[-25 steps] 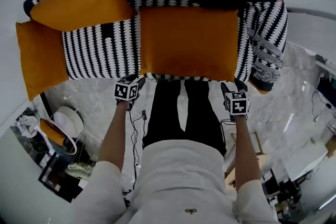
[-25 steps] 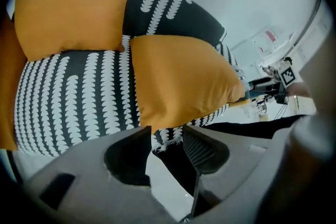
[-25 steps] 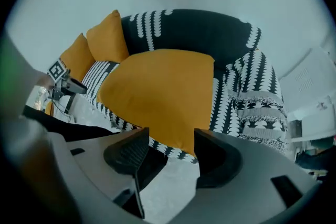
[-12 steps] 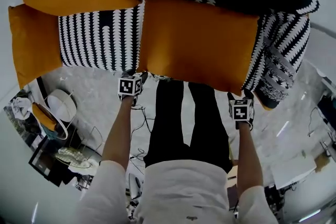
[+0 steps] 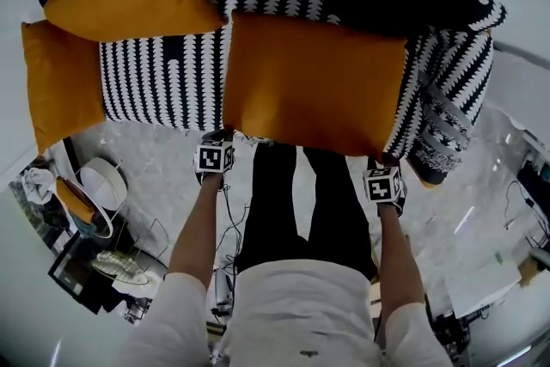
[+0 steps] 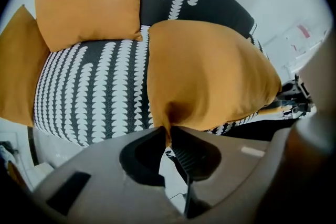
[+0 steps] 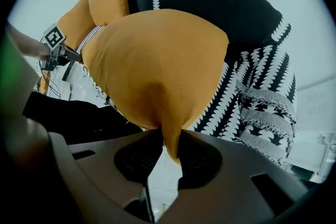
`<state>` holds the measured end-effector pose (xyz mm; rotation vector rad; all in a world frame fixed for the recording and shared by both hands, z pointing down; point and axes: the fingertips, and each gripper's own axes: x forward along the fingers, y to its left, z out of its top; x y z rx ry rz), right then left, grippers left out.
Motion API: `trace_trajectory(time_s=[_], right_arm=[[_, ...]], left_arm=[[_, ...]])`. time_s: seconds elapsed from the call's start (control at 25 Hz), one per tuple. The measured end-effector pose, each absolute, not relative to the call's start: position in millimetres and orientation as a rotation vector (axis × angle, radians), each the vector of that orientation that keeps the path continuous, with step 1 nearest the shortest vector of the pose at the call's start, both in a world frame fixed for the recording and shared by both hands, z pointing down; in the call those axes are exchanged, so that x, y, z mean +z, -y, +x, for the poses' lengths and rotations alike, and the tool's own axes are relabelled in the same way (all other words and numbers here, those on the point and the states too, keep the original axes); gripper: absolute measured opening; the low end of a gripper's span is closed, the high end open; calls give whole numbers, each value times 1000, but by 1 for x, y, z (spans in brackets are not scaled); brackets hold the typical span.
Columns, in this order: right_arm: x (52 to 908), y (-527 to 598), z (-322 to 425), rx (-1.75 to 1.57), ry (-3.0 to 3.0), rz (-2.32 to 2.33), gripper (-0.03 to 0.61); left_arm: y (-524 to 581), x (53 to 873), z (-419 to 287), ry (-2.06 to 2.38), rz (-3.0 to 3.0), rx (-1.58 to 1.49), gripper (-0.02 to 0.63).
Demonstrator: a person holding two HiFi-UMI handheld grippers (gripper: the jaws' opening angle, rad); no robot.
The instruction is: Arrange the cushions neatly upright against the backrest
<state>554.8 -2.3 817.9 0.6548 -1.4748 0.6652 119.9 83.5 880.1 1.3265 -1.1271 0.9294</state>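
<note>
Head view, and we're looking down on the big cushion (image 5: 314, 82): a plump orange rectangle of plain woven cloth. It is spread over the right half of the seat, with its far edge up at the backrest. It hides the seat beneath it, and its near edge hangs over the front of the sofa (image 5: 163, 82).

We can't see any jaws from up here, because the marker cubes sit over them. Left gripper view settles it. The left gripper (image 6: 169, 136) has just been closing, and its jaws are clamped on the cushion's near left corner, with the fabric pinched into a thin fold between them. Right gripper view shows the same on the other side: the right gripper (image 7: 169, 147) has just been closing too, and a tongue of the near right corner is squeezed between its jaws.

Moving outward, the sofa is black with rows of white scallop shapes, and its curved back is cut off at the top of the head view. A second orange cushion (image 5: 129, 0) leans in the far left corner. A third (image 5: 60, 82) is draped over the left arm. A fringed patterned throw (image 5: 443, 129) hangs on the right arm. Below that we get pale marbled floor (image 5: 163, 159) and some clutter at lower left that is too small to make out.
</note>
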Motion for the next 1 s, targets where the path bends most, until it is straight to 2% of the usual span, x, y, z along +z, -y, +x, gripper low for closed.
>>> trace_trajectory(time_s=[0.24, 0.6, 0.8, 1.0], right_arm=[[769, 12, 551, 662, 1550, 662, 48], [707, 42, 585, 699, 1604, 785, 43], [676, 99, 589, 666, 1694, 876, 43], [659, 169, 584, 616, 1783, 964, 41]], left_arm=[[-64, 816, 118, 1192, 1346, 881, 37], [-22, 712, 144, 1256, 1446, 748, 28], [33, 672, 145, 1399, 1458, 587, 23], [102, 653, 151, 1435, 1562, 602, 22]])
